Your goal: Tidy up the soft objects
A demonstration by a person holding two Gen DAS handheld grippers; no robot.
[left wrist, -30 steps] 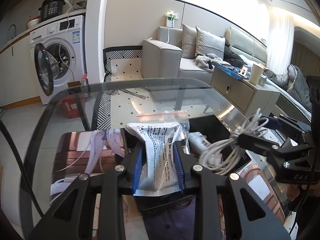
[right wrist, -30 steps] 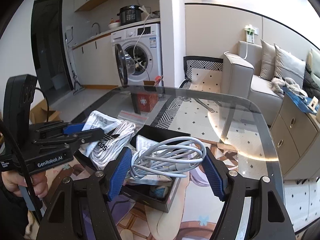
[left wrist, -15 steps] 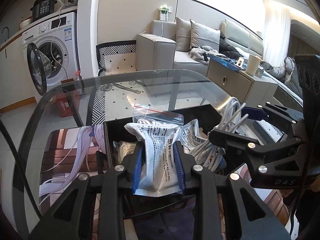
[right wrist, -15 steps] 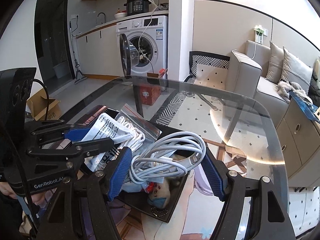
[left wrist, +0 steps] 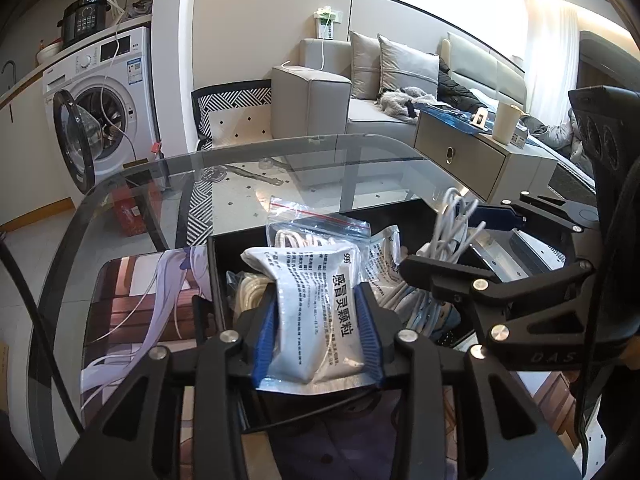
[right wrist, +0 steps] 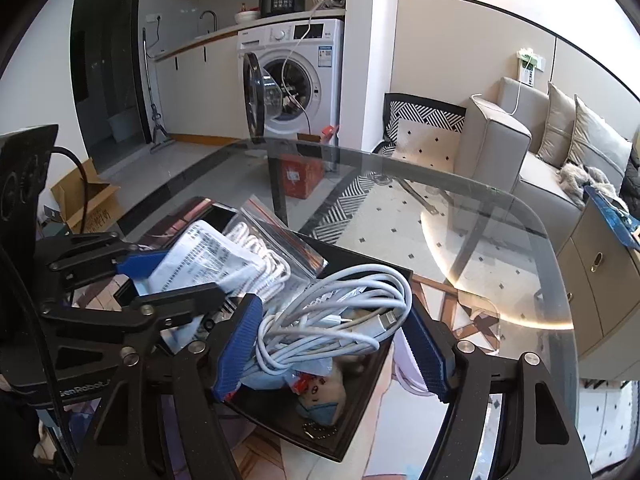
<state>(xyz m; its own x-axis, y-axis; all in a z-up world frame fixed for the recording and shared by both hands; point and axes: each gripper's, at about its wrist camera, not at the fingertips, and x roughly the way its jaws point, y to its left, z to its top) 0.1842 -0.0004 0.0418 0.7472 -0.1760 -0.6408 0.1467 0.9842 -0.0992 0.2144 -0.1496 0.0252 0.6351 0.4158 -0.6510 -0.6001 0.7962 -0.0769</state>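
My left gripper (left wrist: 318,330) has just been opening; the white sachet (left wrist: 316,312) sits between its pads above the black tray (right wrist: 360,428). My right gripper (right wrist: 332,344) has eased slightly wider around the white cable bundle (right wrist: 340,320), also over the tray. Risk: loose loops snagging a pad and dragging out.

At lower centre the right gripper (right wrist: 332,344) has a coiled white cable (right wrist: 336,316) between its blue pads (right wrist: 236,348), over a black box (right wrist: 352,436) on a glass table (right wrist: 500,248). Its jaws have just been opening. At left, the left gripper (right wrist: 168,276) holds a white packet (right wrist: 204,256) above the box. A zip bag (right wrist: 272,240) leans behind it. A washing machine (right wrist: 296,76) stands at upper centre.
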